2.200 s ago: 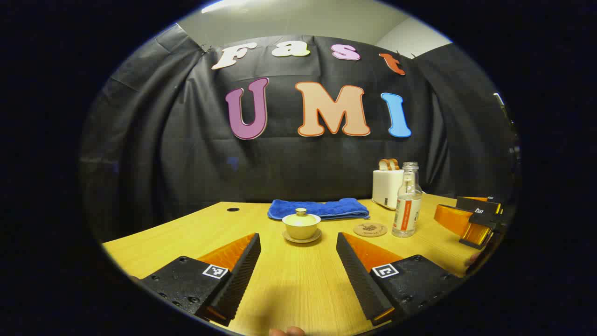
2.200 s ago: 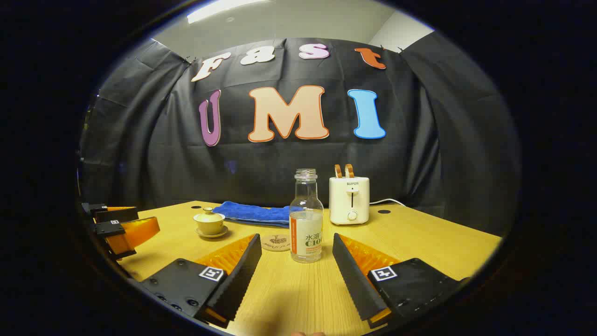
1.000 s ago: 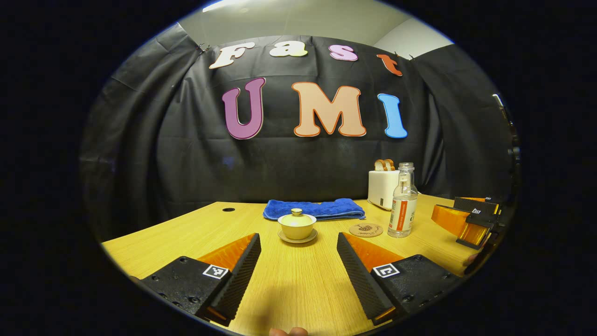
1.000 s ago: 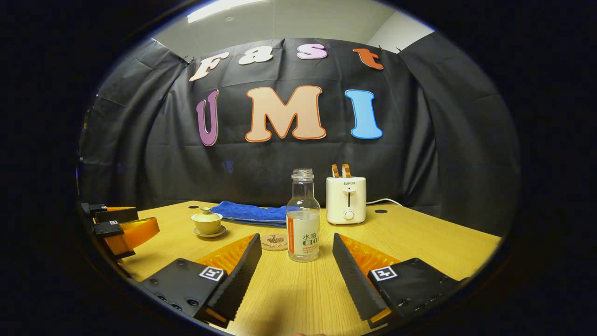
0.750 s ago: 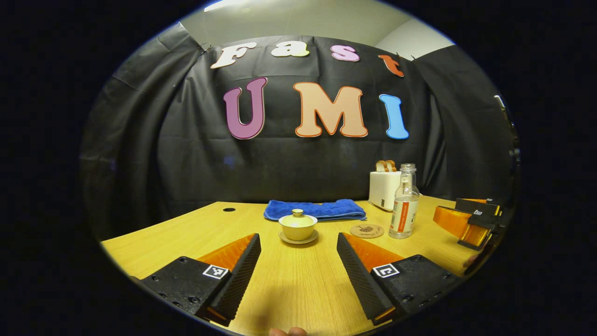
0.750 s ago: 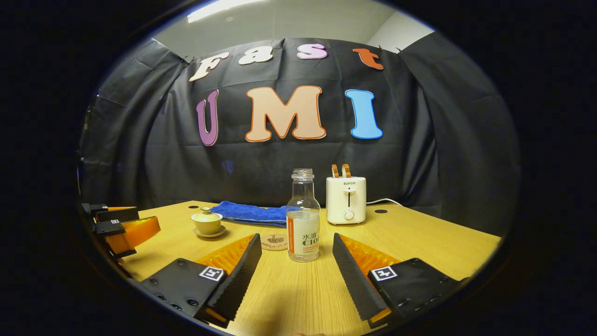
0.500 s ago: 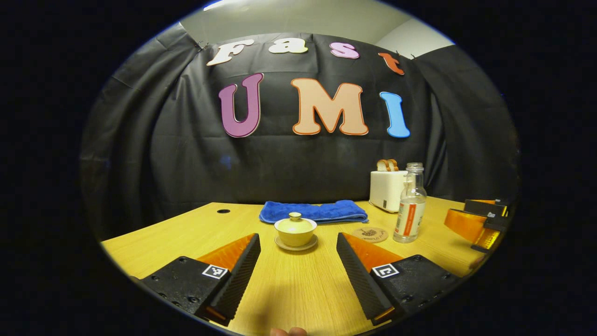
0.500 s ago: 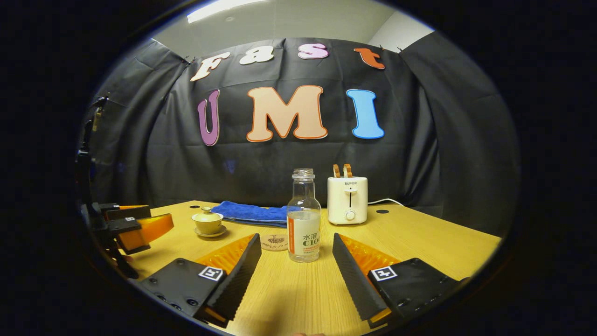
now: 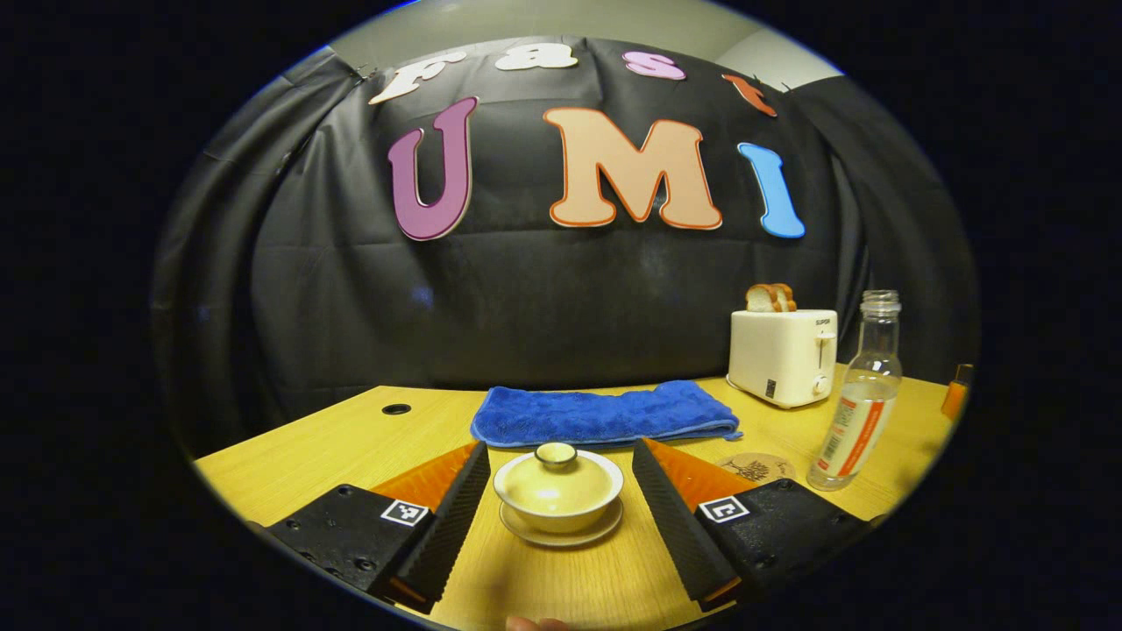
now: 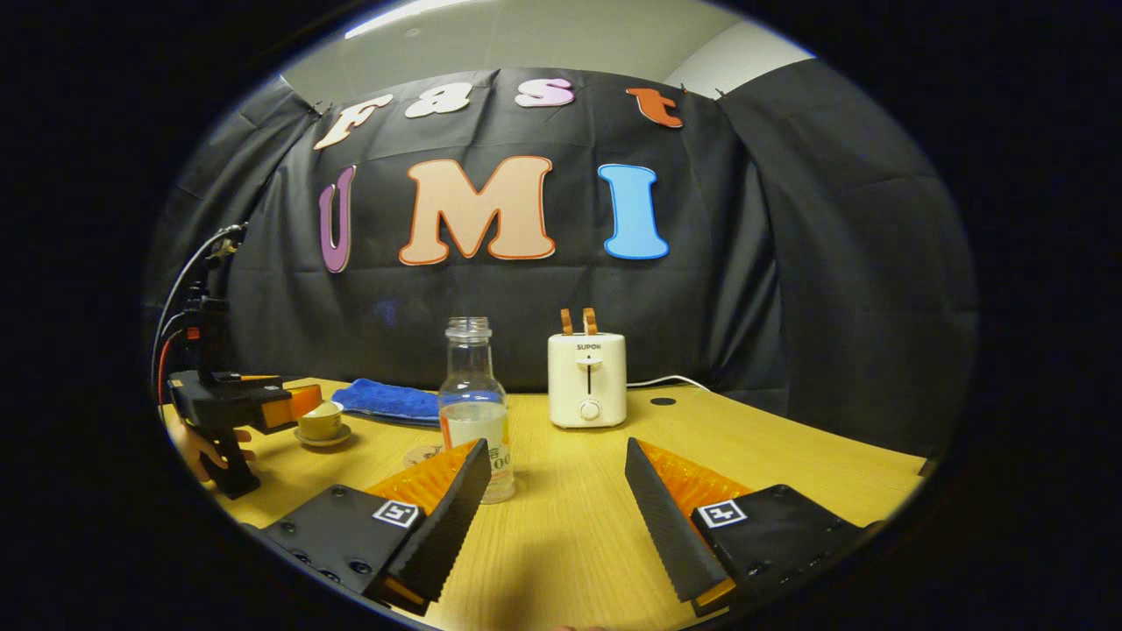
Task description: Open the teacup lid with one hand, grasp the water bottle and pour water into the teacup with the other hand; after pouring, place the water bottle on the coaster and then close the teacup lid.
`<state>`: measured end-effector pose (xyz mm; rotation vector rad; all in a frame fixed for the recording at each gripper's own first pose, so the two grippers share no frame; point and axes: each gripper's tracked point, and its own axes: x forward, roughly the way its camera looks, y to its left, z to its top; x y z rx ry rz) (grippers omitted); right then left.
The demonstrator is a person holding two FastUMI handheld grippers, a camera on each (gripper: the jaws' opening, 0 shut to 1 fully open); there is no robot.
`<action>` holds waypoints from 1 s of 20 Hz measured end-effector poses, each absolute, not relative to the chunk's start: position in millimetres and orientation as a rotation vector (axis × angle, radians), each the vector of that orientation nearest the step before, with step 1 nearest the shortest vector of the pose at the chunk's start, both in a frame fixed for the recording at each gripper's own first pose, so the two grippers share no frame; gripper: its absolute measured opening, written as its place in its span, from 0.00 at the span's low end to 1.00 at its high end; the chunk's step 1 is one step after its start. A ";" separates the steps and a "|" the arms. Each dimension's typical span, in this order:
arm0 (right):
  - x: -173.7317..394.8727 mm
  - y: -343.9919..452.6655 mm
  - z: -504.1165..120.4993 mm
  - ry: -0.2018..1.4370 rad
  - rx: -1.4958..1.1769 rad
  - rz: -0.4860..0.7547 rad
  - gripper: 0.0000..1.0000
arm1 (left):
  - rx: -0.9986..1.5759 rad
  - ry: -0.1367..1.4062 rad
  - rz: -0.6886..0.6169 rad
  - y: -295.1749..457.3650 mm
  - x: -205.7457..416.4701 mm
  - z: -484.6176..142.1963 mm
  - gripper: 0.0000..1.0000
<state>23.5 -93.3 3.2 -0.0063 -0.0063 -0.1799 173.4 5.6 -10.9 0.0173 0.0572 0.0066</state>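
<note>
A pale yellow lidded teacup (image 9: pixel 558 491) stands on its saucer between the fingers of my left gripper (image 9: pixel 558 449), which is open, its fingers apart from the cup. The lid (image 9: pixel 556 473) sits on the cup. An uncapped clear water bottle (image 9: pixel 857 412), partly filled, stands at the right beside a round coaster (image 9: pixel 756 467). In the right gripper view the bottle (image 10: pixel 473 394) stands just beyond the left fingertip of my open right gripper (image 10: pixel 555 451), off its centre line. Farther left there, a hand holds the left gripper (image 10: pixel 294 401) at the teacup (image 10: pixel 320 422).
A folded blue towel (image 9: pixel 605 414) lies behind the teacup on the wooden table (image 9: pixel 351 438). A white toaster (image 10: pixel 587 377) holding toast stands at the back near the wall, its cord trailing right. The coaster (image 10: pixel 421 456) lies left of the bottle.
My left gripper has moved forward, so the teacup now sits between its open fingers. The right gripper has swung right; the bottle has shifted from between its fingers to its left fingertip.
</note>
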 end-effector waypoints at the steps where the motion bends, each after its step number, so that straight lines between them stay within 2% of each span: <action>1: 23.5 -96.6 3.9 -0.007 -0.007 -0.186 0.98 | 0.016 0.067 0.014 6.9 181.9 -12.7 0.95; 8: 24.4 -103.9 3.9 -0.006 -0.007 -0.192 0.96 | -0.007 0.147 0.049 13.4 207.2 -26.5 0.95; 15: 24.0 -103.9 4.5 -0.006 -0.008 -0.190 0.96 | 0.011 0.151 0.052 13.2 216.2 -28.0 0.94; 18: 24.6 -103.8 4.5 -0.005 -0.008 -0.190 0.96 | 0.021 0.161 0.043 11.0 216.6 -28.6 0.76; 19: 24.2 -104.0 4.6 -0.005 -0.008 -0.189 0.96 | 0.021 0.161 0.039 11.3 217.7 -29.5 0.74; 20: 23.7 -104.7 4.4 -0.005 -0.008 -0.191 0.96 | 0.021 0.162 0.036 10.5 217.3 -29.3 0.64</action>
